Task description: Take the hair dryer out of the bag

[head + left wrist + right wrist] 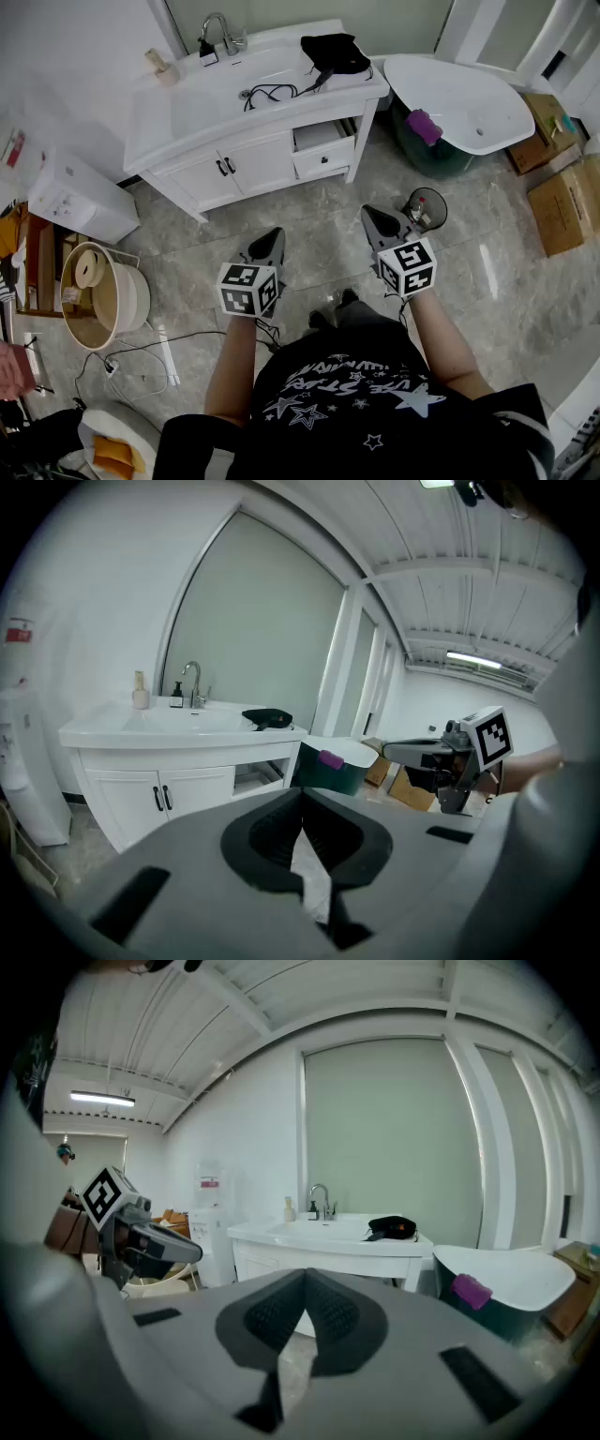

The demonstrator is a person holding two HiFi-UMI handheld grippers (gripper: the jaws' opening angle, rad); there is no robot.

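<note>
A black bag [333, 52] lies on the right end of the white vanity counter [187, 117], also in the left gripper view [267, 718] and the right gripper view [392, 1227]. A black cord [267, 92] coils on the counter and runs into the bag; the hair dryer itself is mostly hidden. My left gripper [271, 236] [302, 803] and right gripper [374, 217] [305, 1293] hover over the floor in front of the vanity, well short of the bag. Both are shut with nothing between the jaws. Each sees the other [441, 757] [141, 1241].
A faucet [220, 33] and a bottle [161, 66] stand on the vanity, with one drawer [319, 141] open. To the right sits a white bathtub [459, 103] with a purple item [424, 125] beside it, then cardboard boxes [562, 202]. On the left stand a water dispenser [80, 197] and a wooden tub [98, 295].
</note>
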